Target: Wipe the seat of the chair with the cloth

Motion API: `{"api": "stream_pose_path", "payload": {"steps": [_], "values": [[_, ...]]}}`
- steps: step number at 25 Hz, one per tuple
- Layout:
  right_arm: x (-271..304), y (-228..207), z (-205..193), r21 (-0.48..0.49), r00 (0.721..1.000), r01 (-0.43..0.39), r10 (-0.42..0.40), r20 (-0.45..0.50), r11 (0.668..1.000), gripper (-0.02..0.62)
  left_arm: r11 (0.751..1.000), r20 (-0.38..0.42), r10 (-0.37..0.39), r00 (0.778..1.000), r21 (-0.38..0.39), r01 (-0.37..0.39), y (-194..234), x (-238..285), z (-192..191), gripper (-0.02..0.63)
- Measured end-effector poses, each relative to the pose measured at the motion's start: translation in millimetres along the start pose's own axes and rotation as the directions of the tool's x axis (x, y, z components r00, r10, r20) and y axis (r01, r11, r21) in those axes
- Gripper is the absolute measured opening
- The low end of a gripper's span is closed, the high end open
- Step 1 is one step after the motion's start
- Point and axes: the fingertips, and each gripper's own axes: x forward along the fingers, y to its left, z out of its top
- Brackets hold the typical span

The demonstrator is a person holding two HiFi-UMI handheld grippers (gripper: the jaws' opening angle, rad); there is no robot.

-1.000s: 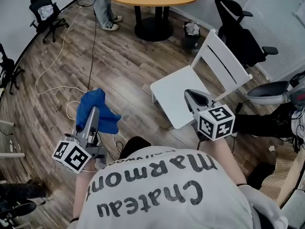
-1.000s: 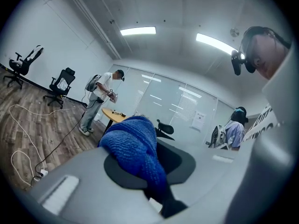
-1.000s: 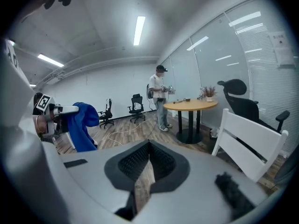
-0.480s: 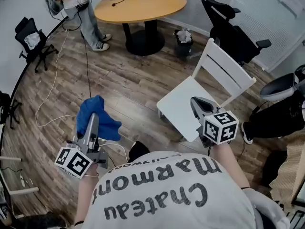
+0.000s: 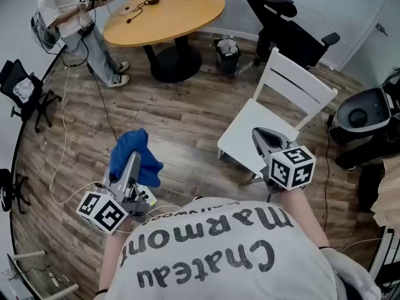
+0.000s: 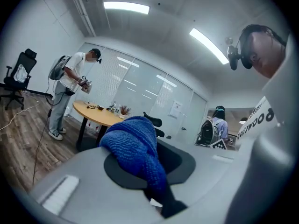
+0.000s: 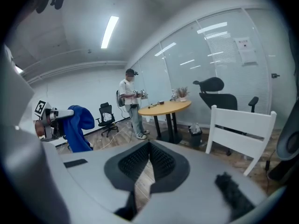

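**Cloth clamped, well off the seat**

The left gripper view shows the blue cloth [image 6: 135, 148] pinched between the closed jaws of the left gripper [image 5: 132, 162]. The right gripper view shows the pads of the right gripper [image 7: 148, 147] meeting on nothing. The head view alone places the cloth over the floor [image 5: 175, 117], well left of the chair seat [image 5: 245, 130]. A standing person [image 5: 69, 24] has come into view since a second ago.

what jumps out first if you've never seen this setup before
The bright blue cloth, clamped in the left gripper above the wood floor at the head view's left, draws the eye first. Next is the white chair at right, its seat bare, with the right gripper shut and empty near its front edge.
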Motion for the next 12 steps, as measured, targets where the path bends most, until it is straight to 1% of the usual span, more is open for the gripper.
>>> {"api": "stream_pose_path", "payload": {"steps": [4,7,9,12], "values": [[-3.4,-0.6,-13.5,0.045,0.996,0.093,-0.093,0.0,0.995,0.015,0.996,-0.025,-0.091,0.996,0.02,0.092,13.9,17.0,3.9,0.052],[-13.0,-4.3,-28.1,0.073,0.987,0.161,-0.16,-0.022,0.984,0.015,0.989,-0.042,-0.146,0.988,0.01,0.146,19.8,35.0,5.0,0.052],[-21.9,-12.0,-32.5,0.097,0.978,0.21,-0.208,-0.032,0.973,0.015,0.982,-0.058,-0.188,0.98,0.004,0.189,18.3,50.0,7.0,0.052],[-38.1,-26.8,-37.4,0.15,0.96,0.28,-0.278,-0.032,0.948,0.015,0.965,-0.088,-0.259,0.962,0.024,0.262,8.4,68.1,8.0,0.052]]}}
